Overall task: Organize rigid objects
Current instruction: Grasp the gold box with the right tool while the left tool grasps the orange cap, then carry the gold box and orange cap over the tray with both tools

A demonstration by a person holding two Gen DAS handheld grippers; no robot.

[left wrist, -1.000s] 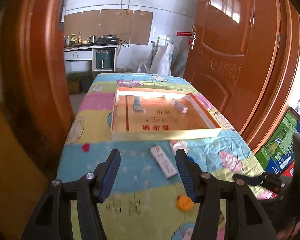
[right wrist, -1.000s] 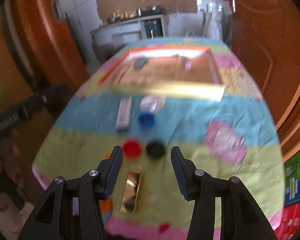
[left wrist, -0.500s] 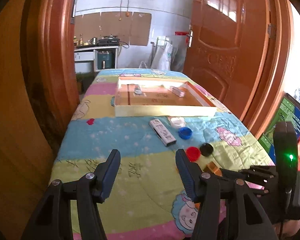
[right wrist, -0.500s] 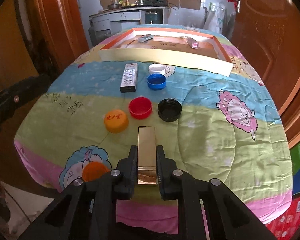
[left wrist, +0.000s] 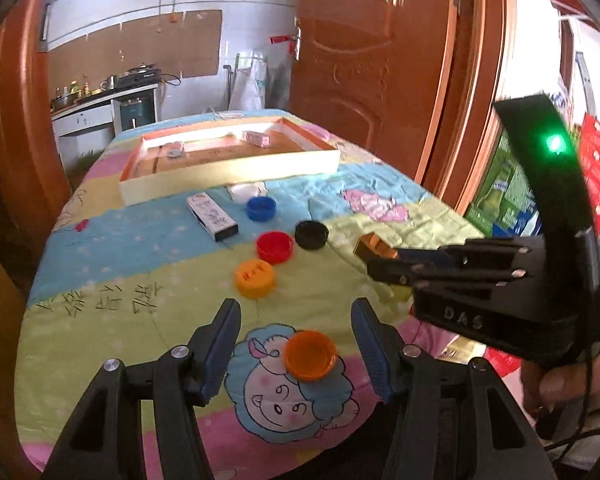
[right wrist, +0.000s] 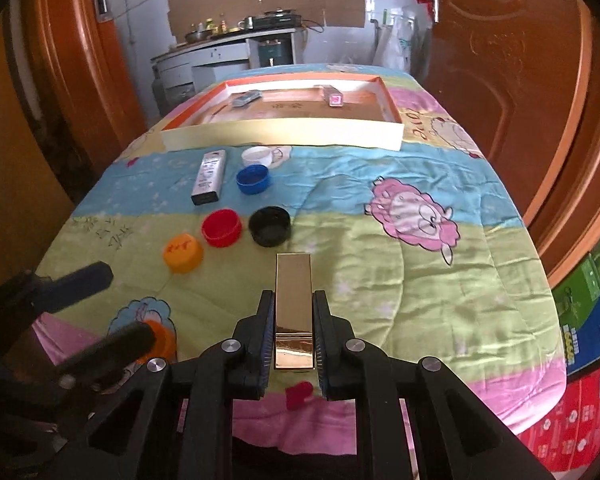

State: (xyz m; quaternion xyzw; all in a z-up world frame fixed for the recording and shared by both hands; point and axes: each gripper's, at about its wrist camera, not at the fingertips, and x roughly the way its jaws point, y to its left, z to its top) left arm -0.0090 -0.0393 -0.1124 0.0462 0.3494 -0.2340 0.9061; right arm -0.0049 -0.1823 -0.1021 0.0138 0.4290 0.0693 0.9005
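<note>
In the right wrist view, the left tool enters at the lower left of the frame, its two dark fingers spread apart with nothing between them, the lower one over a dark orange cap. Just right of it, a yellow-orange cap, a red cap and a black cap lie in a rising row on the cartoon-print tabletop. Above them, a grey rectangular box lies lengthwise beside a blue cap and a white cap. At the lower centre, the right tool is clenched on a gold rectangular box, which points away toward the top of the frame. Across the upper middle sits a shallow orange-rimmed tray holding a small grey item on its left and a pink-ended box on its right. Stacked cartons stand at the right edge.
</note>
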